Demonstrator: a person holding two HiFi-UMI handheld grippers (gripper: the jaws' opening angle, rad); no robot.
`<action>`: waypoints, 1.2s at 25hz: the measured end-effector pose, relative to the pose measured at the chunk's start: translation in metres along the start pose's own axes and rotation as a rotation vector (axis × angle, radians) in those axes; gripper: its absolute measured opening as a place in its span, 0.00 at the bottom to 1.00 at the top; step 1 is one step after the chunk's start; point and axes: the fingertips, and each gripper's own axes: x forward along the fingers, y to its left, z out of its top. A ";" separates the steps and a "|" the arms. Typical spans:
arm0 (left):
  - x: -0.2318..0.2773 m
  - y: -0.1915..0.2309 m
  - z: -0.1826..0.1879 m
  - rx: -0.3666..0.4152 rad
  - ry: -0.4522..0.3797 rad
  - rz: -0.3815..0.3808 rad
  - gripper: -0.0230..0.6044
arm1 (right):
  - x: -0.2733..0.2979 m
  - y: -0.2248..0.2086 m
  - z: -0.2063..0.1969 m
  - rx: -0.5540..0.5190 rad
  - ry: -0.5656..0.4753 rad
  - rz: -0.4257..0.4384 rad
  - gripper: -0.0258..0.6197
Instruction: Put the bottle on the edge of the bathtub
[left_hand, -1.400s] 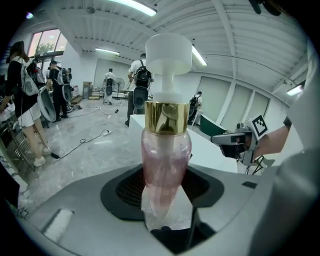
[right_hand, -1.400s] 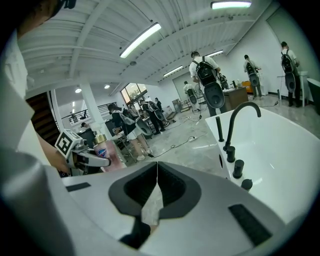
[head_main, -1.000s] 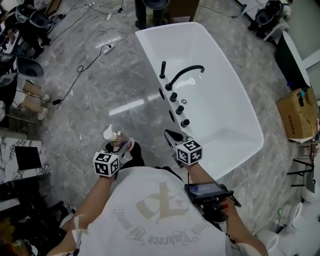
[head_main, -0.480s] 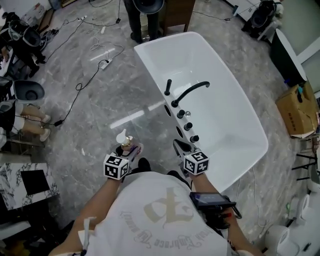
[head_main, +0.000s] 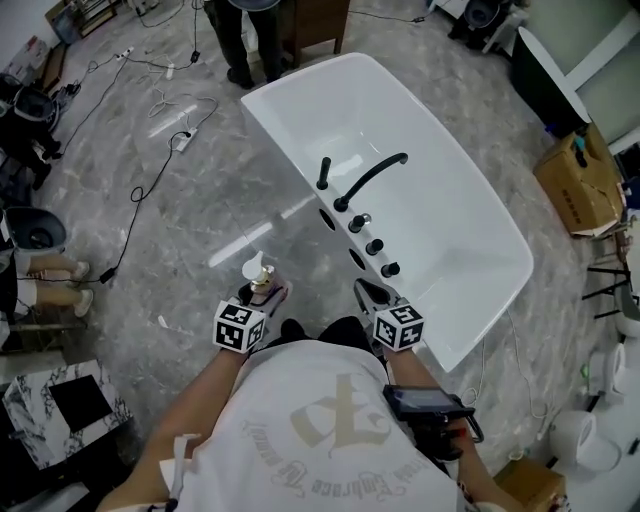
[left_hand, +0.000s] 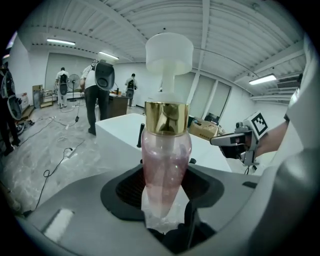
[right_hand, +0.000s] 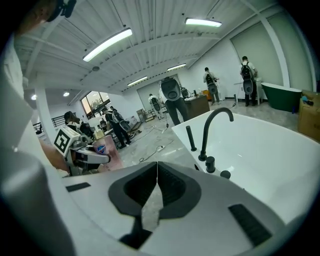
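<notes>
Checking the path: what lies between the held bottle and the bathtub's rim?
Head view: only bare grey floor separates the pump bottle from the bathtub's faucet-side rim.

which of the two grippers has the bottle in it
The left gripper: its jaws clamp the pink bottle with the gold collar. The right gripper has its jaws closed together on nothing.

Nothing is legible: shirt lettering and the bottle label are too blurred.
</notes>
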 end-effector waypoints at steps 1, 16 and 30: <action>0.004 0.000 0.001 0.007 0.003 -0.010 0.38 | -0.001 -0.002 -0.001 0.004 0.001 -0.013 0.05; 0.057 0.011 0.036 0.020 0.035 -0.063 0.39 | 0.022 -0.037 0.009 0.045 0.040 -0.033 0.05; 0.092 0.086 0.104 -0.046 0.035 0.064 0.39 | 0.140 -0.057 0.104 -0.026 0.063 0.161 0.05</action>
